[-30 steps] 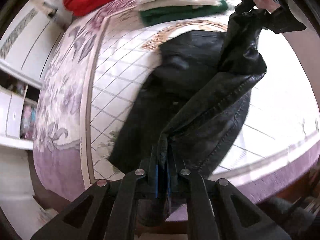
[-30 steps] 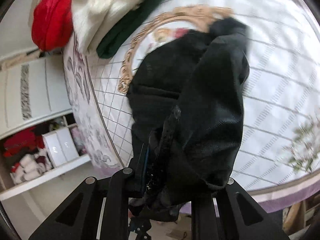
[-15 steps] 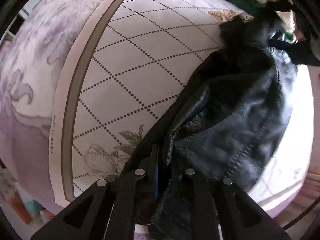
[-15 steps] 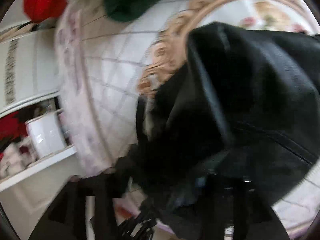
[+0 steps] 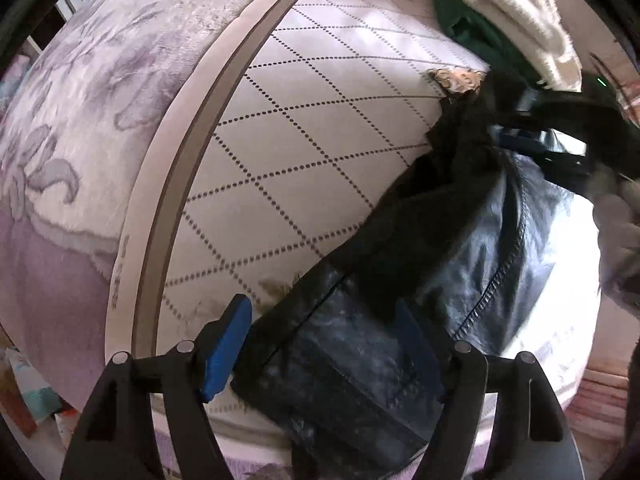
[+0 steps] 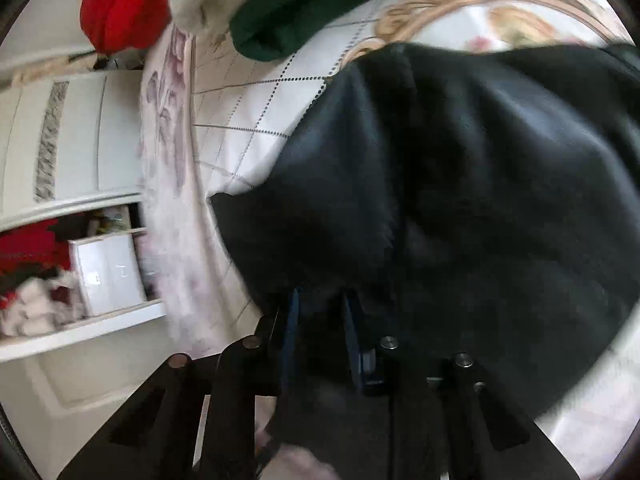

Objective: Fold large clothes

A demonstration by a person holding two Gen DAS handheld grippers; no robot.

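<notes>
In the left wrist view, the left gripper [image 5: 324, 340] points down at the near edge of the bed [image 5: 304, 160], its jaws opening, the blue pads [image 5: 226, 350] well apart and pressing on nothing. The black leather jacket [image 5: 400, 320] lies between them, released, running from here up to the right toward the right gripper [image 5: 532, 128]. To do this well, I judge the hem should be let down flat and smoothed before the hand lifts clear, since stiff leather tends to spring out of a fold. The hide is glossy and creased, with a heavy stitched seam; the bedspread is soft, quilted in dotted diamonds.

In the right wrist view, the right gripper [image 6: 320, 320] has its jaws closing, with dark jacket [image 6: 460, 200] material between the narrow pads; whether they press on it I cannot tell. A green garment [image 6: 288, 12], a cream one and a red one lie far left.
</notes>
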